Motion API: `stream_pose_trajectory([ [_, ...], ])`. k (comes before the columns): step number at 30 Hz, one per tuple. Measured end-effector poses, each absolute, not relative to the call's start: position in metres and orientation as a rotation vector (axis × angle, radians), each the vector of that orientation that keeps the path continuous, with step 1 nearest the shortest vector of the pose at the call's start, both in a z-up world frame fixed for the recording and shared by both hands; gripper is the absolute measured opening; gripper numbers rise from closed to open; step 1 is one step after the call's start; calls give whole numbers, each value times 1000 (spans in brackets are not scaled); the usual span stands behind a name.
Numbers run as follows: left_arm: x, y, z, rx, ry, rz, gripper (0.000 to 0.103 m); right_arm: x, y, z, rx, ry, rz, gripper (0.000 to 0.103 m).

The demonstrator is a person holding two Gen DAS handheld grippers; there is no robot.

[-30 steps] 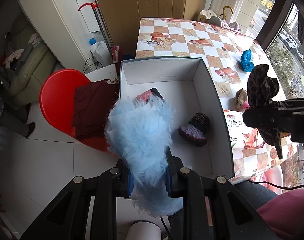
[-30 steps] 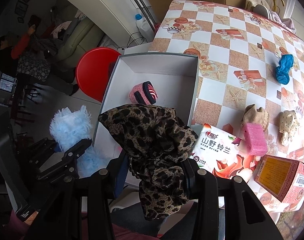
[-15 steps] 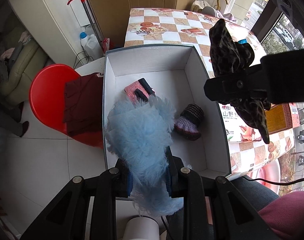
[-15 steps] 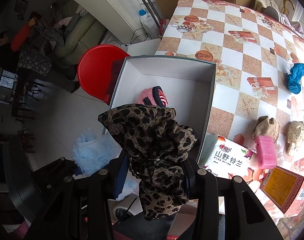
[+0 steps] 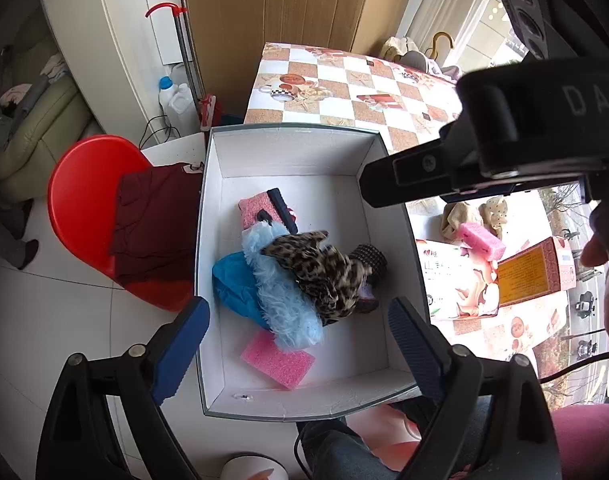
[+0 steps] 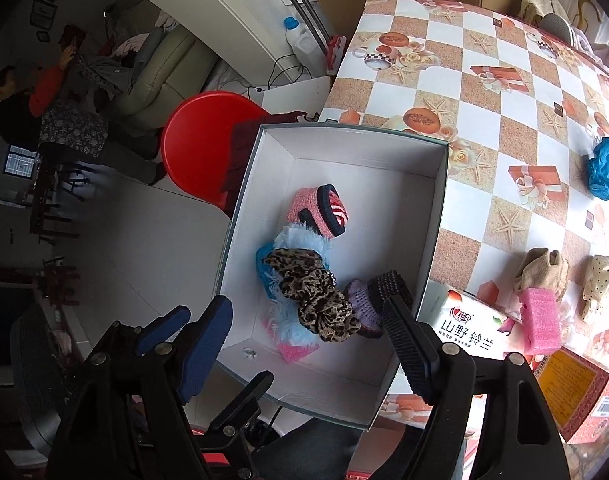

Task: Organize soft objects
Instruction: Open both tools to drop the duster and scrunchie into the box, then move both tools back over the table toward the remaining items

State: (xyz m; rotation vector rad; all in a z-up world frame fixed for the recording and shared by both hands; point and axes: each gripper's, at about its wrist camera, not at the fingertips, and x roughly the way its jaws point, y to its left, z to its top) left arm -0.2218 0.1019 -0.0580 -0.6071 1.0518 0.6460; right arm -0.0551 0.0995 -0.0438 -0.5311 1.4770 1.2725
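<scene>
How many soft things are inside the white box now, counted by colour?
Pink: 2, the striped knit and the sponge
Blue: 2, the fluffy piece and the teal cloth
Leopard print: 1, the scrunchie
Purple and black: 1, the knit piece
Total: 6 in the box

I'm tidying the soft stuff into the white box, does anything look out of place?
The white box holds a heap, but soft items still lie on the table: a blue cloth, a pink sponge, and beige pieces.
</scene>
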Motion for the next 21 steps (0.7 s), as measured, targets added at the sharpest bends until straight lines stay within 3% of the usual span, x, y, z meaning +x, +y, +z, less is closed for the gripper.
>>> stream_pose_trajectory([
  [1,-223,103,-54,-619,1021,649,103,-52,98,-42,-528,1476,1266,83],
  [2,-224,105,-51,-627,1000,646,103,-49,97,-41,-524,1477,1257,98],
  [3,-223,106,-48,-634,981,641,103,-45,94,-40,-515,1479,1246,103],
  [11,-182,109,-39,-657,991,538,103,23,37,-25,-409,1533,1101,103],
  [21,-77,82,-51,-639,1091,368,103,161,-91,-6,-231,1553,801,103],
])
